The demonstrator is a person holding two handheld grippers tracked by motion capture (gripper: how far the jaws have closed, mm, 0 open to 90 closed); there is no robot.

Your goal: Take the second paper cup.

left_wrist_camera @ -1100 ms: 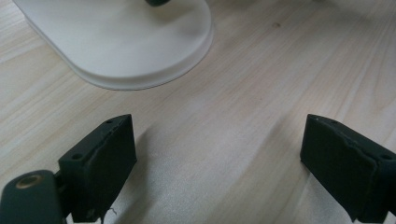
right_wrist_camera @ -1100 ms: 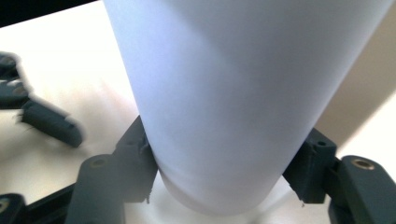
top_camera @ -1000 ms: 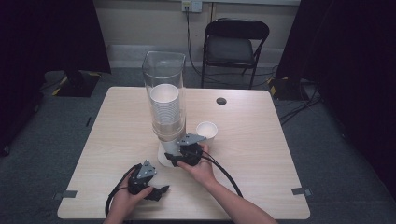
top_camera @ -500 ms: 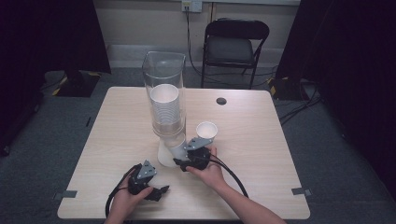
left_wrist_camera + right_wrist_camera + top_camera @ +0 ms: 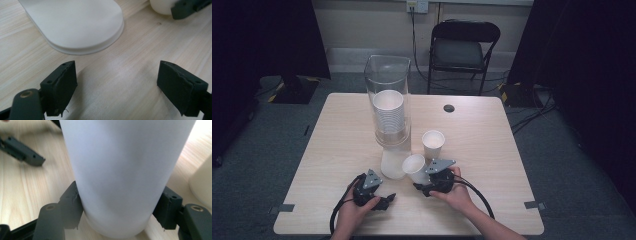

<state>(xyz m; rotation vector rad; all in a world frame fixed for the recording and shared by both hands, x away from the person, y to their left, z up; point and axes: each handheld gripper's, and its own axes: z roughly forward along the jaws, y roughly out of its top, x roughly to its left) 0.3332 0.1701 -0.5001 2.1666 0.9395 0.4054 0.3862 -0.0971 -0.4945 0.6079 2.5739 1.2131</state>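
Right gripper (image 5: 117, 217): jaws clamp white cup (image 5: 125, 170), its rim cut off above.
Left gripper (image 5: 117, 85): jaws wide apart, nothing between.
Dispenser base (image 5: 75, 25): cropped, blurred.

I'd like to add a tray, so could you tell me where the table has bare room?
The table's left half, beside the cup dispenser, is bare, as is the right strip past the standing cup. The near middle is crowded: both grippers and the held cup.
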